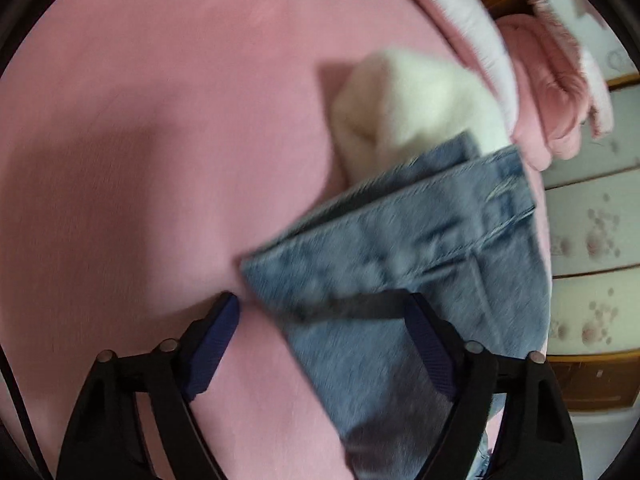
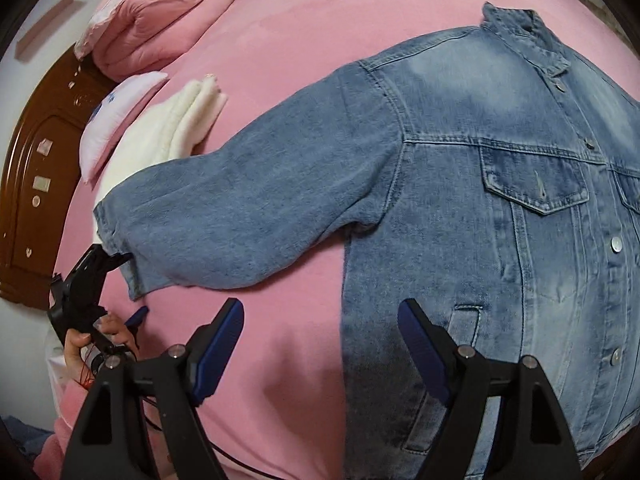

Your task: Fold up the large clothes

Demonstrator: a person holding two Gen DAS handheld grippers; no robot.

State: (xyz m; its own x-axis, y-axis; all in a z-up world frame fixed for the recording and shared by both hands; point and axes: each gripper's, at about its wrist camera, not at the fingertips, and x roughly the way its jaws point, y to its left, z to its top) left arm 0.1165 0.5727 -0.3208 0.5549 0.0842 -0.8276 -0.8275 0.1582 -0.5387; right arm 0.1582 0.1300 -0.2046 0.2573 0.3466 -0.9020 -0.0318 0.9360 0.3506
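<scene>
Folding has barely started here, I'd say. The denim jacket [image 2: 460,208] is spread front-up on the bed [image 2: 288,40], buttoned, collar up at about 1 o'clock in the right wrist view, with one sleeve [image 2: 256,216] stretched flat out toward 9 o'clock. No fold is visible anywhere on it yet. Judging by the layout, the sleeve needs to come in across the front, then probably the sides, then the body gets doubled over. That's basically all still to do.

The left hand-held gripper [image 1: 320,312] sits right at the cuff end of that sleeve; in its own view the cuff lies at about 3 o'clock and one finger [image 1: 424,332] is over the denim while the other is over bare sheet. Its jaws stand apart with the cloth edge between them, but the picture is blurry and I don't see the pads pressing, so I'd call it released, not gripping yet. In the right wrist view, you can see it at 8 o'clock, with the person's hand [image 2: 80,344] on the handle.

The right hand-held gripper [image 2: 320,316] is spread wide and empty, hovering over the jacket's side hem near the lower pocket, one finger over denim, one over sheet.

The bed has a pink sheet. Up at 10 to 11 o'clock there's a folded white garment [image 2: 188,116] partly under the sleeve, a white pillow [image 2: 116,120] and a rolled pink quilt [image 2: 156,12]. Beyond is a brown wooden headboard [image 2: 44,152], with white wall behind.
</scene>
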